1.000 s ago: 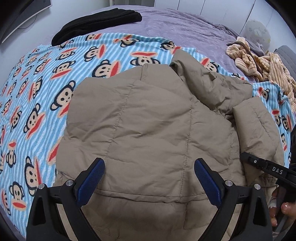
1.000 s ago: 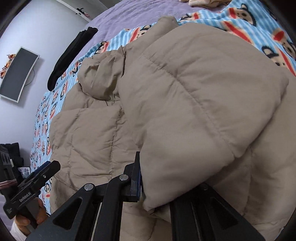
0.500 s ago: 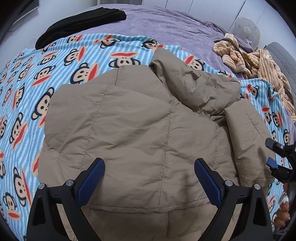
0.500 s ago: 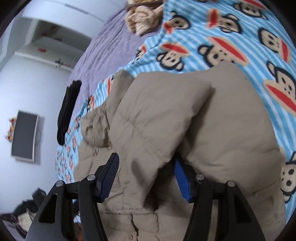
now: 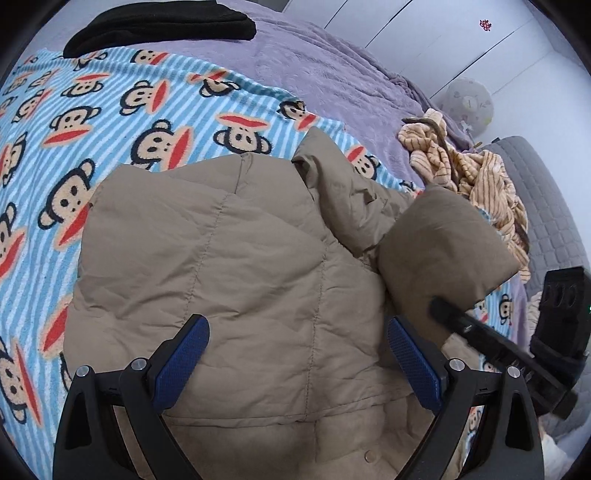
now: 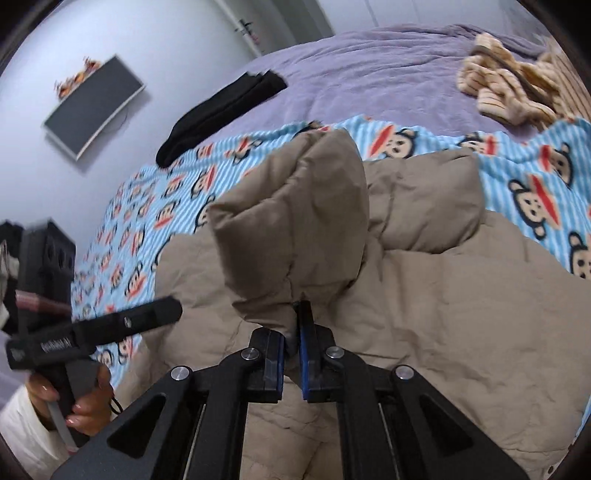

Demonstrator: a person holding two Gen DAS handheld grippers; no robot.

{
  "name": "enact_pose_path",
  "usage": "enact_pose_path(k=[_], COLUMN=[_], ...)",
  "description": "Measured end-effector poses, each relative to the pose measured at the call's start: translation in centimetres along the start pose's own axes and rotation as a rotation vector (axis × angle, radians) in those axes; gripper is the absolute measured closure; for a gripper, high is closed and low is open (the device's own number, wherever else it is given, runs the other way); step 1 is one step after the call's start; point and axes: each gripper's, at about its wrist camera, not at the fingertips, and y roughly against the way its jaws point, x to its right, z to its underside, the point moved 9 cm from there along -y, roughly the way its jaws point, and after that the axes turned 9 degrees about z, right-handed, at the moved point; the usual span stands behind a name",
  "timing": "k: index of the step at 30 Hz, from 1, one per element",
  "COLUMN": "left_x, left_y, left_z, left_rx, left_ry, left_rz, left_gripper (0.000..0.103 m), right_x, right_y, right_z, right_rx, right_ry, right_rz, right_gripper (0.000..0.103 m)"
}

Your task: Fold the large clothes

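Right gripper point(image 6: 291, 334) fingers pressed together, pinching the cuff end of the jacket sleeve point(image 6: 295, 225); fabric bunches between the blue pads point(image 6: 306, 354) and the sleeve stands up lifted in front of them, above the jacket body. Left gripper point(image 5: 297, 363) fingers spread wide, nothing between them, hovering over the lower back panel of the jacket point(image 5: 229, 266); whether the pads touch the cloth, cannot tell. In the left view the right gripper point(image 5: 448, 319) comes in from the right edge with the raised sleeve point(image 5: 443, 243) at its tip. In the right view the left gripper point(image 6: 110, 328) shows at the left, held by a hand point(image 6: 85, 402) with a white sleeve cuff below it.

Jacket is tan, quilted, lying spread on the monkey blanket point(image 5: 110, 122), snap button near the bottom hem. Collar or hood part crumpled at the upper right of the body. Blanket lies over a purple bed cover point(image 5: 332, 74). Black garment point(image 5: 162, 29) at the far left of the bed, striped beige clothes point(image 5: 469, 173) heaped at the far right. Monitor point(image 6: 94, 105) on the wall in the right view.
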Motion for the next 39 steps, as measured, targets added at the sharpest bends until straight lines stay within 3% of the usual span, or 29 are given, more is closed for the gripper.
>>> enact_pose_path(k=[3, 7, 10, 12, 14, 15, 18, 19, 21, 22, 23, 24, 25, 27, 30, 33, 35, 39], left_x=[0.2, 0.8, 1.4, 2.0, 2.4, 2.6, 3.1, 3.1, 3.3, 3.5, 3.8, 3.9, 4.0, 5.0, 7.1, 6.6, 5.1, 1.9], left_y=[0.3, -0.7, -2.6, -3.8, -4.5, -4.7, -5.3, -5.6, -6.4, -7.0, -7.6, -8.3, -9.2, -9.5, -7.4, -5.5, -6.1, -8.5], left_z=[-0.2, -0.1, 0.5, 0.9, 1.2, 1.3, 1.6, 1.7, 2.0, 2.2, 2.5, 2.9, 3.6, 3.5, 2.1, 0.9, 0.9, 2.5], left_rx=[-0.005, -0.040, -0.080, -0.108, -0.127, -0.134, -0.151, -0.158, -0.176, -0.185, -0.206, -0.239, -0.281, -0.280, -0.199, -0.151, -0.187, -0.256], left_ry=[0.028, 0.101, 0.119, 0.108, 0.096, 0.091, 0.069, 0.061, 0.044, 0.032, 0.016, 0.008, 0.016, 0.018, -0.066, -0.118, -0.123, -0.161], left_rz=[0.080, 0.231, 0.251, 0.243, 0.227, 0.222, 0.213, 0.204, 0.177, 0.159, 0.142, 0.118, 0.094, 0.085, 0.090, 0.057, 0.010, -0.092], left_gripper=[0.005, 0.005, 0.005, 0.005, 0.005, 0.005, 0.005, 0.005, 0.007, 0.022, 0.035, 0.070, 0.095, 0.095, 0.095, 0.095, 0.095, 0.093], right_x=[-1.8, -1.3, -0.6, 0.7, 2.9, 4.4, 9.7, 11.5, 15.1, 16.9, 18.1, 19.4, 20.1, 20.5, 20.3, 21.3, 21.8, 21.6], right_y=[-1.8, -2.9, -2.3, -0.5, 1.7, 2.7, 5.4, 6.0, 6.7, 6.8, 6.9, 6.9, 6.7, 5.7, 6.2, 7.4, 6.8, 3.6], right_z=[2.3, 4.6, 5.1, 5.4, 6.5, 7.3, 10.7, 11.7, 13.4, 14.0, 14.3, 14.3, 14.1, 13.0, 10.2, 8.5, 8.9, 10.6], right_rx=[-0.059, -0.151, -0.176, -0.162, -0.140, -0.129, -0.141, -0.146, -0.157, -0.163, -0.161, -0.144, -0.124, -0.110, -0.039, 0.022, -0.005, -0.082], right_ry=[0.057, 0.055, 0.039, 0.004, -0.036, -0.056, -0.134, -0.168, -0.247, -0.291, -0.320, -0.333, -0.319, -0.251, -0.144, -0.146, -0.166, -0.136], right_rz=[0.002, 0.003, 0.009, -0.013, -0.012, 0.010, 0.088, 0.122, 0.189, 0.224, 0.252, 0.290, 0.325, 0.384, 0.451, 0.476, 0.448, 0.473], right_gripper=[0.096, 0.095, 0.094, 0.083, 0.047, 0.042, 0.041, 0.042, 0.056, 0.080, 0.093, 0.094, 0.094, 0.095, 0.095, 0.099, 0.099, 0.099])
